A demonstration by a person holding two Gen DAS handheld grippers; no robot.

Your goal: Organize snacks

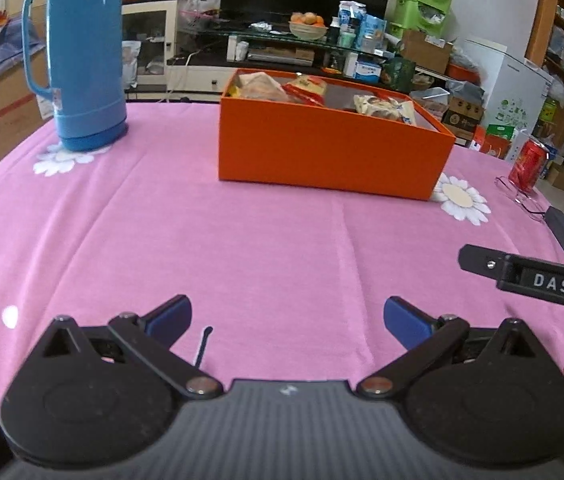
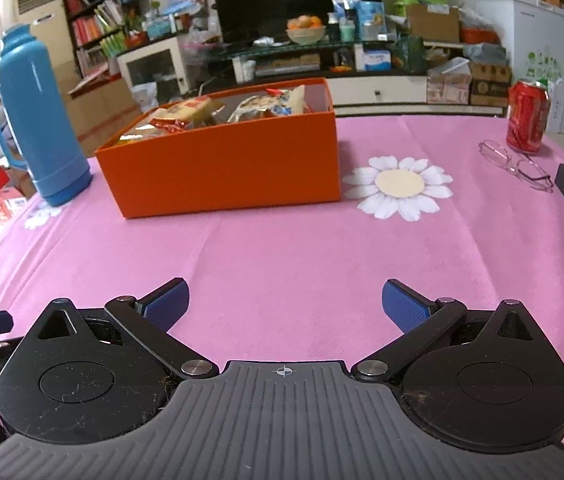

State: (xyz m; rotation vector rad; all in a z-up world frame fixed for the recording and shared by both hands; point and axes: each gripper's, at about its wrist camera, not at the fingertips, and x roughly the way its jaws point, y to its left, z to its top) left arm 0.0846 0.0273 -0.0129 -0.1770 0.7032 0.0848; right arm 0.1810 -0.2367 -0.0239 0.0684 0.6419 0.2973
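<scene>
1. Pink flowered tablecloth [image 2: 282,248] covers the table, with cluttered shelves behind.
2. One orange box [image 2: 221,168], well ahead of both tongs, holds several snack packets [image 2: 265,106]; the exact count is unclear.
3. One blue thermos [image 2: 37,120] stands left of the box; one red can [image 2: 528,114] and one pair of glasses [image 2: 516,166] lie to the right.
4. Left tongs [image 1: 286,322] and right tongs [image 2: 285,306] are both spread wide, holding nothing.

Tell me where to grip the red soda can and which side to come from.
Grip the red can across its round body at mid-height, jaws level, coming from the near left. It stands upright near the table's right edge, so the straight sides suit an open right gripper. The eyeglasses lie just in front of it, probably in the way of a straight approach.
</scene>
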